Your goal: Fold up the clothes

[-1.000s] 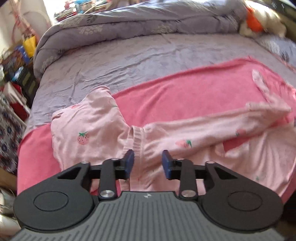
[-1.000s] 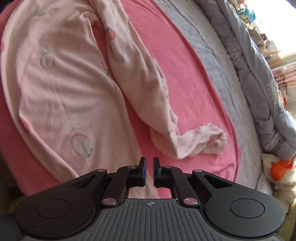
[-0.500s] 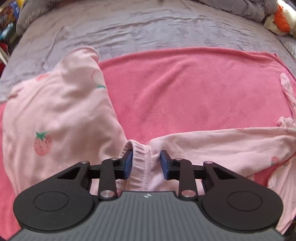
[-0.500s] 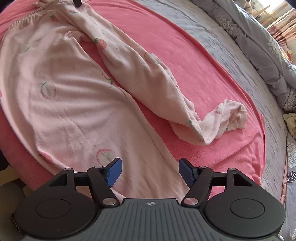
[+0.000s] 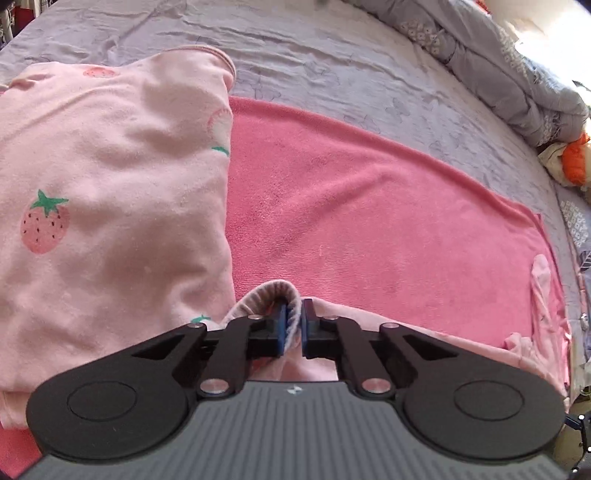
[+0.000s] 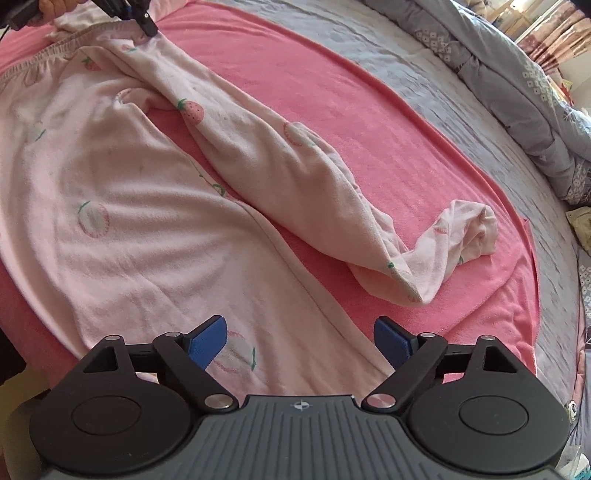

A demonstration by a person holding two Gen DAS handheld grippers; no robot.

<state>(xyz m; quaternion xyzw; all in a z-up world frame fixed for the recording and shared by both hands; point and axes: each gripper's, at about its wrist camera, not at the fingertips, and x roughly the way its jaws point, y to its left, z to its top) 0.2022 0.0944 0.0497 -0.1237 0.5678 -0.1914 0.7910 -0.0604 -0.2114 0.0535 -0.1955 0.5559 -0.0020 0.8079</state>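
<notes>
**Left gripper clamps the waistband, right gripper spreads wide**

Left gripper (image 5: pixel 293 326) has just been closing and now pinches a raised fold of the ribbed waistband (image 5: pixel 275 295) between its blue pads, the cloth squeezed thin in the narrow gap. From the right wrist view, the same gripper (image 6: pixel 147 27) shows at the far top left, its tip down on the gathered waist end, with part of a hand (image 6: pixel 55 5) behind it.

Right gripper (image 6: pixel 301 341) has just been opening; its blue pads stand far apart above the lower hem end of one leg, and nothing is pressed between them.

The pink strawberry-print pyjama trousers (image 6: pixel 147 221) lie lengthwise on a pink towel (image 6: pixel 369 122) spread over a grey bedsheet (image 6: pixel 424 85). One leg lies flat and broad near the bed's edge. The other leg (image 6: pixel 295 184) runs beside it, twisted and narrow, ending in a crumpled cuff (image 6: pixel 469 229) on the towel. A grey quilt (image 6: pixel 517 92) is bunched along the far side of the bed.
</notes>
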